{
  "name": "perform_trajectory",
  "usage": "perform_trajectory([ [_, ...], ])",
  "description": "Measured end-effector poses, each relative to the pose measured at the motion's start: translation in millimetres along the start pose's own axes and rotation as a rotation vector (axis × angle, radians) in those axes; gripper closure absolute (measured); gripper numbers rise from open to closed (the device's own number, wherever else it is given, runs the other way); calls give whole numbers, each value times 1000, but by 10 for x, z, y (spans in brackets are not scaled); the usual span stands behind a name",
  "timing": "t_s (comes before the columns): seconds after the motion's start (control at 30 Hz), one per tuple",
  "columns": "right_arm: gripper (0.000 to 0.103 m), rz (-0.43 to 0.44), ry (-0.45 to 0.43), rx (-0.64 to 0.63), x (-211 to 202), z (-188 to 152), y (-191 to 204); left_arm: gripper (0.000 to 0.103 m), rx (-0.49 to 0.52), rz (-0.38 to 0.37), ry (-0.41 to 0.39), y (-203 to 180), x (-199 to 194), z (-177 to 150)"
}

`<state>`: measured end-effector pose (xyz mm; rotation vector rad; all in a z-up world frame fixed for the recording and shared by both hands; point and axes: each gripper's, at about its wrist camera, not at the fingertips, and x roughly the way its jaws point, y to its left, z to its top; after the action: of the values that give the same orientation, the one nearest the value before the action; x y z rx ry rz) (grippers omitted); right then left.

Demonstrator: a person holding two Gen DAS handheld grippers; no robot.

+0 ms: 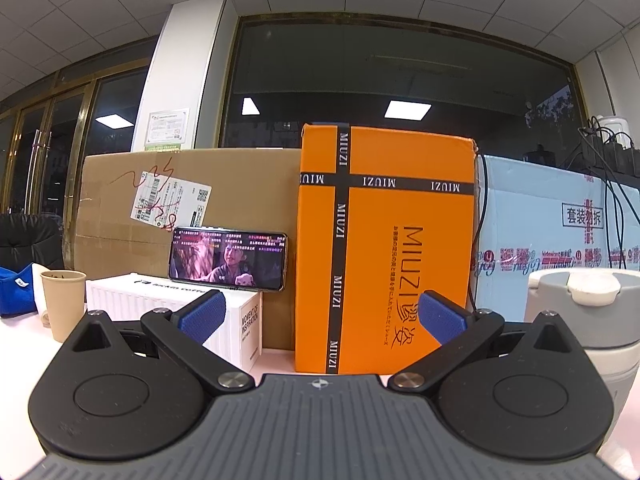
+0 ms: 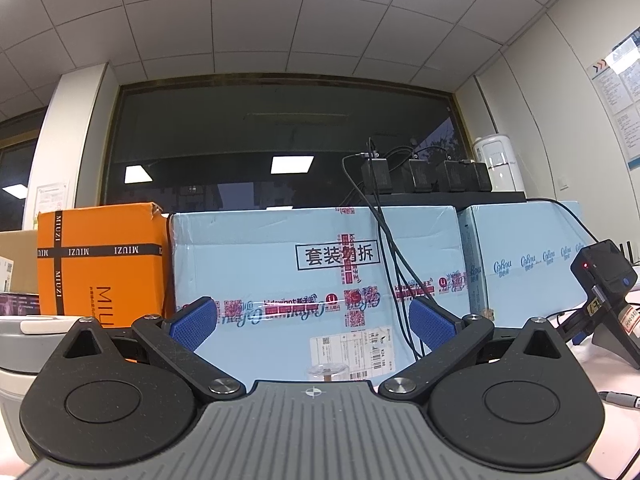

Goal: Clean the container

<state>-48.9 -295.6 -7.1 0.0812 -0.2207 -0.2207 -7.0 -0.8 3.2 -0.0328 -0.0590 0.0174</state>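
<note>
A grey-white lidded tumbler (image 1: 580,320) stands on the table at the right edge of the left wrist view, right of my left gripper (image 1: 320,312). That gripper is open, nothing between its blue pads (image 1: 202,316), and faces an orange box. The same tumbler (image 2: 24,344) appears at the left edge of the right wrist view. My right gripper (image 2: 312,320) is open and holds nothing, facing a pale blue carton. A small clear round object (image 2: 326,371) peeks just above the gripper body; I cannot tell what it is.
Boxes line the back of the table: a brown carton (image 1: 180,200), an orange MIUZI box (image 1: 384,248), pale blue cartons (image 2: 312,276). A phone (image 1: 228,260) leans on a white box (image 1: 172,304). A paper cup (image 1: 64,304) and blue cloth (image 1: 16,288) sit left. A black device (image 2: 604,280) and cables sit right.
</note>
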Motion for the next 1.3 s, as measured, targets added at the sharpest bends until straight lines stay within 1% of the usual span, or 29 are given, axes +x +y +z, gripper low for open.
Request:
perform_trajectory([
  [0.1,0,2,-20,-1,-29,16,3,0,-6,0,-11,15,-26,27],
  [0.23,0,-5,-42,-16,-73,43,25,0,-20,-35,-6,42,-52,67],
  [0.37,0,17,-12,-19,-77,80,42,0,-17,-70,-15,49,-95,99],
  [0.47,0,68,15,-10,-84,103,32,0,-15,-110,-15,55,-121,115],
  [0.63,0,197,66,-30,-103,166,52,0,-10,-149,-2,65,-177,141],
  [0.73,0,248,118,-62,-112,206,83,0,-9,-149,-6,69,-211,149],
  [0.8,0,297,155,-57,-119,235,75,0,-6,-148,-8,70,-221,152],
  [0.93,0,466,271,-3,-94,302,0,0,-8,-133,-10,74,-226,148],
  [1.13,0,696,456,2,-116,291,61,0,-28,-116,-11,115,-217,150],
  [1.3,0,822,571,-41,-228,217,211,0,-30,-118,-14,118,-221,160],
])
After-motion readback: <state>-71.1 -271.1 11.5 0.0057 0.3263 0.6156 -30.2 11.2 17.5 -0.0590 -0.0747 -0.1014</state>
